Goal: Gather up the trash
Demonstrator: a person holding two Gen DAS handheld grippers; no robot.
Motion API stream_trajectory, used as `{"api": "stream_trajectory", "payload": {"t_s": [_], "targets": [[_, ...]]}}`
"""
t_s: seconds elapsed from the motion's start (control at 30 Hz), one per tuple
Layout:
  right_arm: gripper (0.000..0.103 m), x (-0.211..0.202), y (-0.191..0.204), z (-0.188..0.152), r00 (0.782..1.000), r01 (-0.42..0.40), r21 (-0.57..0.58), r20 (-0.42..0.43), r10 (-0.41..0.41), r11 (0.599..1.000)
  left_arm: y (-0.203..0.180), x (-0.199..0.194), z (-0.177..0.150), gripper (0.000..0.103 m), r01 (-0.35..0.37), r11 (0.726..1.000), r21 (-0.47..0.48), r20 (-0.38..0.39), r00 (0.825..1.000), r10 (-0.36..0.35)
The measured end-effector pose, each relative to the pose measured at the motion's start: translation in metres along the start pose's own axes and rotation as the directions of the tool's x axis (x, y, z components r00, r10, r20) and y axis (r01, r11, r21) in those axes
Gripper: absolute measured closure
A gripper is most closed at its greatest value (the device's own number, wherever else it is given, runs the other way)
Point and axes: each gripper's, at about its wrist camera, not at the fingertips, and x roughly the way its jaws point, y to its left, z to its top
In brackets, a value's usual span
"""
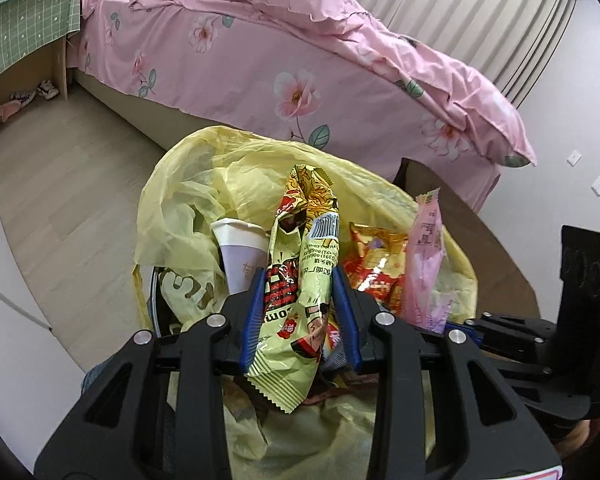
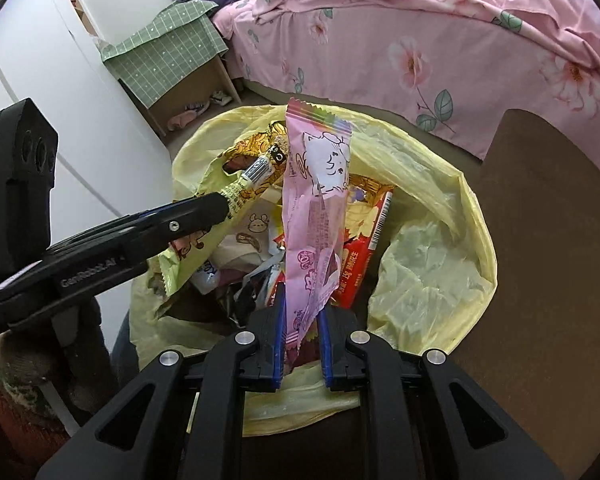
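Two black hand-held grippers hang over one open yellow plastic trash bag (image 2: pixel 432 276), and each grips one wrapper. Nearest the right wrist camera, the right gripper (image 2: pixel 301 320) has its blue-padded fingers (image 2: pixel 279 332) pressed nearly together on the lower end of a long pink snack wrapper printed with a cartoon animal (image 2: pixel 320 200), which stands up above the bag's mouth. From the left wrist view, the left gripper (image 1: pixel 300 312) has its fingers (image 1: pixel 254 312) partly apart, clamped on the sides of a bulkier pale yellow-green snack packet with a barcode (image 1: pixel 300 280), also over the bag.

Inside the bag lie one white paper cup (image 1: pixel 240 248), one red and gold crinkled snack packet (image 1: pixel 374 264), one red flat wrapper with a barcode strip (image 2: pixel 360 264), and a heap of smaller scraps too jumbled to count. The bag's rim is folded outward, just beside one brown rounded counter (image 2: pixel 548 240).

Behind stand one bed under pink flowered bedding (image 1: pixel 260 64) and one small wooden shelf draped in a green checked cloth (image 2: pixel 172 48), with slippers on the pale wood floor (image 1: pixel 80 184) beneath it, their number unclear.
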Motion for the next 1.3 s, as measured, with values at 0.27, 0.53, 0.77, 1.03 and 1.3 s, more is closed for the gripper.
{"api": "stream_trajectory", "payload": {"t_s": [0.27,0.53,0.77,1.03,1.3], "targets": [[0.087,-0.011,0.013,-0.006,0.997,0.064,-0.055,0.044,-0.061,0.996,0.002,-0.014,0.001,0.062,0.045,0.998,-0.033,0.017,0.999,-0.044],[0.059,-0.051,0.01,-0.02,0.985,0.07,0.003,0.158,-0.07,0.998,-0.003,-0.044,0.003,0.038,0.042,0.998,-0.04,0.063,0.997,-0.039],[0.059,-0.134,0.019,-0.067,0.934,0.152,0.072,0.315,-0.167,0.986,-0.045,-0.089,-0.021,0.033,-0.059,0.991,0.123,0.123,0.991,0.043],[0.059,-0.206,0.037,-0.147,0.873,0.284,0.158,0.366,-0.323,0.946,-0.114,-0.146,-0.087,0.033,-0.14,0.933,0.331,0.196,0.978,0.077],[0.059,-0.24,0.051,-0.202,0.832,0.309,0.279,0.383,-0.4,0.909,-0.127,-0.179,-0.117,0.034,-0.232,0.914,0.333,0.223,0.961,0.163]]}}
